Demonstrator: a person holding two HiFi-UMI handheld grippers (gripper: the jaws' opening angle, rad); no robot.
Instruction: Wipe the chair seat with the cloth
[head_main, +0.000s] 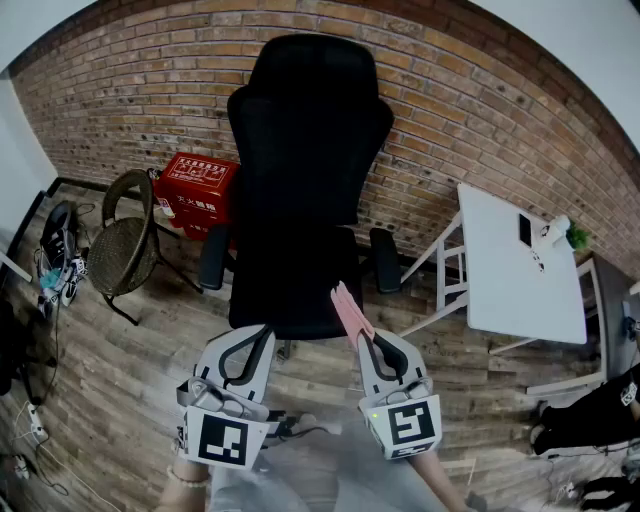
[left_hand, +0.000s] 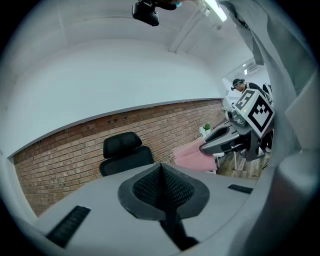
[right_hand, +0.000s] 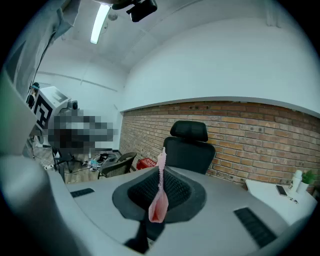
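Cloth (head_main: 350, 310) is soft, light & limp; right gripper (head_main: 366, 342) pinches its edge, ok for wiping seat (head_main: 290, 300). Left gripper (left_hand: 161, 172) is clenched w/ nothing.

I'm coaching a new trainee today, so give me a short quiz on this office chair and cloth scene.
1. True or false: the left hand-held gripper holds the pink cloth.
2. In the head view, the white table stands on which side of the black office chair? A left, B right, C in front.
3. Fill in: the wall behind the chair is made of ____.
Key: 1 false, the right hand-held gripper grips it; 2 B; 3 brick.
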